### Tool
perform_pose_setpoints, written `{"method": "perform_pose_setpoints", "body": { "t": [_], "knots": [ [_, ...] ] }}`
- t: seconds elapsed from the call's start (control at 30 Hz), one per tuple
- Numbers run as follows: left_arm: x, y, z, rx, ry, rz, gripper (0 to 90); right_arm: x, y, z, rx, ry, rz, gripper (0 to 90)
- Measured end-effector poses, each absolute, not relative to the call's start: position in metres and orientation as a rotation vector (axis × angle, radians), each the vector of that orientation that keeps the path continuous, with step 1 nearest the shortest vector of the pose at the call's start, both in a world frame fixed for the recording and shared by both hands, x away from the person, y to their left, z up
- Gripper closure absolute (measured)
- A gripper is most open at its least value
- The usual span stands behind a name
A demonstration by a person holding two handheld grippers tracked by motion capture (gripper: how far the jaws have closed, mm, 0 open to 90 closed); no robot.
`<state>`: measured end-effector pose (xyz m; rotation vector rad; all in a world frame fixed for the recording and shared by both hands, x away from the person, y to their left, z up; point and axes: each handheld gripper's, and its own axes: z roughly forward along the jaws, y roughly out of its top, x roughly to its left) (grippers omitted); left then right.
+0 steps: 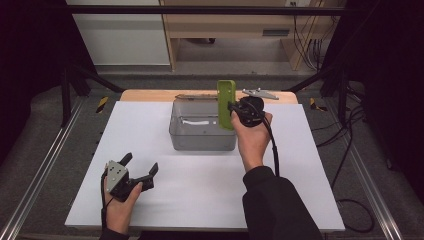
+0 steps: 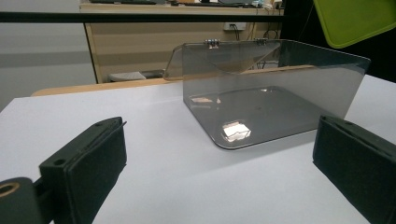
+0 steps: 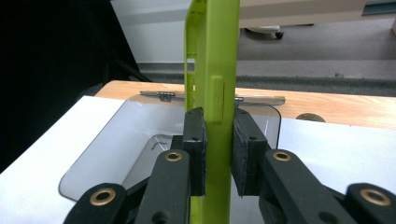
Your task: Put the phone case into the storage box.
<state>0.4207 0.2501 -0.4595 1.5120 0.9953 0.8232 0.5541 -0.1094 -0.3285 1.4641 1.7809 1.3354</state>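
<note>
A white table [image 1: 200, 200] spreads across the scene, with a strip of bare wood along its far edge. Toward the far middle stands a clear grey plastic box [image 1: 202, 135], open at the top, its hinged lid laid back over the far edge; in the left gripper view the box [image 2: 261, 107] sits right of centre with nothing lying inside.

At the box's right rim, the right gripper [image 1: 231, 107] holds a green tray [image 1: 226, 104] upright on its edge, partly over the box's right wall. In the right gripper view its 2 jaws are clamped on the green tray [image 3: 214, 70], 1 pad on each face, the tray rising straight up between them. A corner of the green tray [image 2: 352, 18] also appears at the top right of the left gripper view.

The left gripper [image 1: 139, 166] rests low at the near left of the table, well apart from the box, its 2 jaws spread wide with nothing between them.
</note>
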Motion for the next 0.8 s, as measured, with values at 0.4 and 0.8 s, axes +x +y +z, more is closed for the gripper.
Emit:
{"method": "perform_pose_setpoints", "body": {
  "t": [0.4, 0.8],
  "knots": [
    [0.420, 0.248, -0.459, 1.514, 0.985, 0.817, 2.7, 0.572, -0.109, -0.333, 1.516, 1.780, 1.227, 77.6],
    [0.421, 0.246, -0.459, 1.523, 0.980, 0.820, 2.7, 0.576, -0.105, -0.335, 1.513, 1.795, 1.152, 77.6]
  ]
}}
